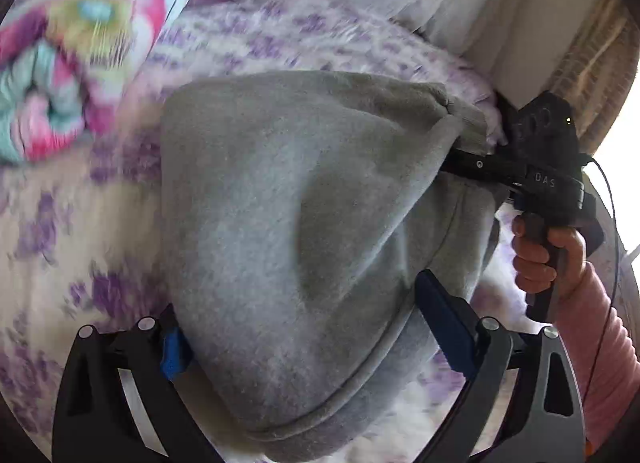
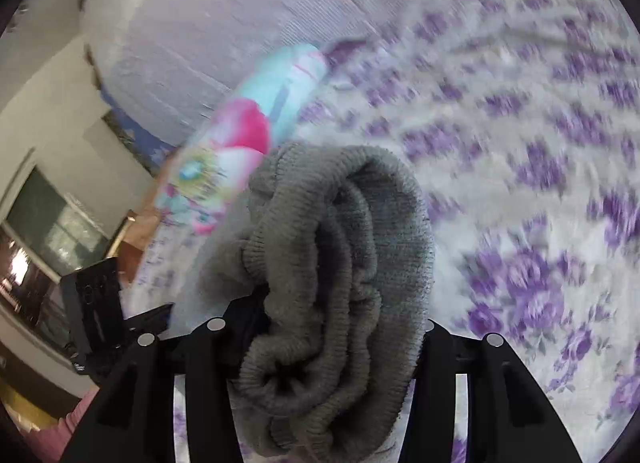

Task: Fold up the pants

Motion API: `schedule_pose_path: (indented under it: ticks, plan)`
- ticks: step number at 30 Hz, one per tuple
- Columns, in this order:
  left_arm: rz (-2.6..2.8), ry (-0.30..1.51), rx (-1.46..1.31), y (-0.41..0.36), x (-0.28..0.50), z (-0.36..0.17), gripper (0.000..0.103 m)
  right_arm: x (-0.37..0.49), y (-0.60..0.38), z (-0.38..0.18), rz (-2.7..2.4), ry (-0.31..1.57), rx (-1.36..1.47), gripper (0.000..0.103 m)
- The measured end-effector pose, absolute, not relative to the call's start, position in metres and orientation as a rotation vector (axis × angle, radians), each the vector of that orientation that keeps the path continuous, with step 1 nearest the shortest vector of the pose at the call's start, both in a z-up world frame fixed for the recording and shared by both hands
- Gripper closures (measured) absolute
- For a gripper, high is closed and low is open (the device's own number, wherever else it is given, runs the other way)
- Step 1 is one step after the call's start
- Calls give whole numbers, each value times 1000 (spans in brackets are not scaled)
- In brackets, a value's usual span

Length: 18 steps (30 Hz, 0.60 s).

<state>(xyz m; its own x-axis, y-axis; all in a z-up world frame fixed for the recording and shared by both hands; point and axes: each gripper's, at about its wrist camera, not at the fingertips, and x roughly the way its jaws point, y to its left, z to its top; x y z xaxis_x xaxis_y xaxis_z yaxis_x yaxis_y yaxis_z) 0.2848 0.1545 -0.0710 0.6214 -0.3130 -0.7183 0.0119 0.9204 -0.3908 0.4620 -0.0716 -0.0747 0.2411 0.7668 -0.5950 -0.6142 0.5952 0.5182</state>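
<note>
The grey pants point(image 1: 280, 223) hang stretched between both grippers above the bed. My left gripper point(image 1: 312, 327) has its blue-padded fingers on either side of a thick fold of the pants and is shut on it. In the left wrist view the right gripper point(image 1: 460, 159) pinches the pants' far corner, held by a hand in a pink sleeve. In the right wrist view my right gripper point(image 2: 336, 327) is shut on the bunched ribbed waistband of the pants point(image 2: 340, 263), which hides its fingertips.
A white bedspread with purple flowers point(image 2: 520, 183) covers the bed below. A bright pink and turquoise pillow point(image 1: 80, 63) lies at the head, also in the right wrist view point(image 2: 248, 131). A wall and window point(image 2: 44, 215) are at the left.
</note>
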Motion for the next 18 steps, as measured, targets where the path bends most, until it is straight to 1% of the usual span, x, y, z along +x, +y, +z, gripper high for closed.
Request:
schedule_pose_path:
  ticks: [1,3,4,5,7,10,14,18]
  plan:
    - [-202,864,-386,156,283,-71,4,463,-75,-87,957,917,229,39]
    - [-192,843,-302,148,279,-53,5,461,-92,-88,987,889,347,32]
    - [-174,820,-253,143,275,-48,5,458,-96,-84,960,888,349,25]
    - [-140,804,-215,138,272,-44,5,450,-100,-78,907,880,331,21]
    - [-90,821,-197,135,269,-42,5,424,-107,-62,831,850,283,19]
    - [4,799,-192,136,253,-27,5,379,-120,-39,786,766,264,6]
    - [127,701,-85,118,217,6,5,306,-130,-19,742,656,219,4]
    - [219,674,-10,97,173,18,5,253,-124,-20,648,598,116,4]
